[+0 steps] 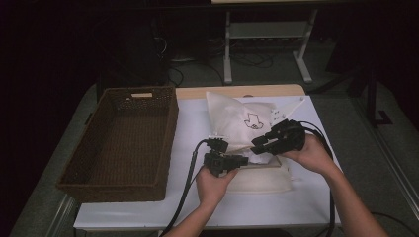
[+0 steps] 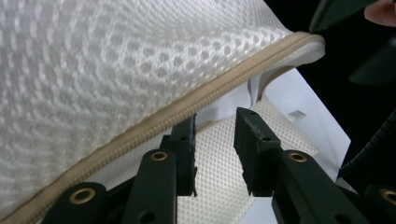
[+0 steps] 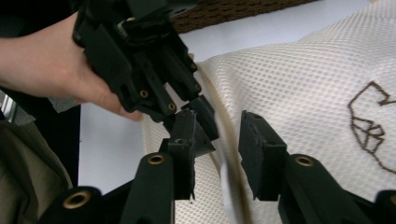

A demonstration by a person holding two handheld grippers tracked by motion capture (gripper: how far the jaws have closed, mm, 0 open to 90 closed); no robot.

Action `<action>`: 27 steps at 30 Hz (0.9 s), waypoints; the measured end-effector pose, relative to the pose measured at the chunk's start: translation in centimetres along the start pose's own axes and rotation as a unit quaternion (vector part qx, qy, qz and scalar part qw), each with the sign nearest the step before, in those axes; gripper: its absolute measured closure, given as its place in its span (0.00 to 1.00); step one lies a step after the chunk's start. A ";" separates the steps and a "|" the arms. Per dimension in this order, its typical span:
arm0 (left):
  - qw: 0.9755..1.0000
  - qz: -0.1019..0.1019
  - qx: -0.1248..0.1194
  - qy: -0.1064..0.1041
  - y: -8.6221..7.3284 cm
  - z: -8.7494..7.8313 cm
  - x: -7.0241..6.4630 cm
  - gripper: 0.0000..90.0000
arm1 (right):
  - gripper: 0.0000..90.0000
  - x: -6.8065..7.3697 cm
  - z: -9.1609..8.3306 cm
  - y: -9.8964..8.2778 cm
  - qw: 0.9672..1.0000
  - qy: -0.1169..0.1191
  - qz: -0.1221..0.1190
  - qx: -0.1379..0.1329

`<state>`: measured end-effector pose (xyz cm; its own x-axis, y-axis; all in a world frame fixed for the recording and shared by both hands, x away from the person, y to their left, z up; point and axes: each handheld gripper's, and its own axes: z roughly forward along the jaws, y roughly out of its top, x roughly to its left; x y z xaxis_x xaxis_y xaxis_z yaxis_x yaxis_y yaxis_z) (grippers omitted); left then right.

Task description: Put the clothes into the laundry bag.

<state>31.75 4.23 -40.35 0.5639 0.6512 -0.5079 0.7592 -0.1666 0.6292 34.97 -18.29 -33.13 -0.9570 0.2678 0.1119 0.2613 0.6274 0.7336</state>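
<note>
Working the mesh bag's zipper edge with both claws

Bag sits on the bench, right of centre, back part puffed up, front part flat toward the person. White mesh, tan zipper tape, a line drawing stitched on the side.

Left claw: jaws spread, nothing pinched. In the left gripper view they sit just under the zipper seam with mesh between and behind them. Looks staged to take the lower edge, not gripping yet.

Right claw: jaws also spread, straddling the tan seam in the right gripper view. Left claw's tips sit close in front of it, nearly touching. My read: both are closing on the same stretch of seam, so one can anchor fabric while the other pulls. Can't spot the zipper pull.

Containers:
- Bag: the seam gapes at one end in the left gripper view; contents not visible. Bulge suggests something inside, can't tell what.
- Basket: brown wicker, left of the bag, well apart from both claws, empty.
</note>
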 end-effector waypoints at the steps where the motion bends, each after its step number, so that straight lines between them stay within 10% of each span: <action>1: 1.000 0.000 0.001 0.000 0.0 0.0 0.0 0.75 | 0.71 0.2 0.0 -0.1 1.000 0.000 -0.002 -0.001; 13: 1.000 0.009 0.025 0.003 -0.4 -0.2 0.4 0.72 | 0.67 2.7 -0.1 -2.7 1.000 0.008 -0.012 -0.013; 27: 1.000 -0.017 0.019 -0.011 0.3 0.5 1.0 0.71 | 0.63 4.2 4.5 -5.5 0.998 0.035 -0.006 0.042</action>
<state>32.71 4.52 -40.95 0.5445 0.6403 -0.5418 0.7895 -0.1731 0.5888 30.09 -17.34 -39.77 -0.9661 0.2087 0.1522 0.2557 0.6897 0.6774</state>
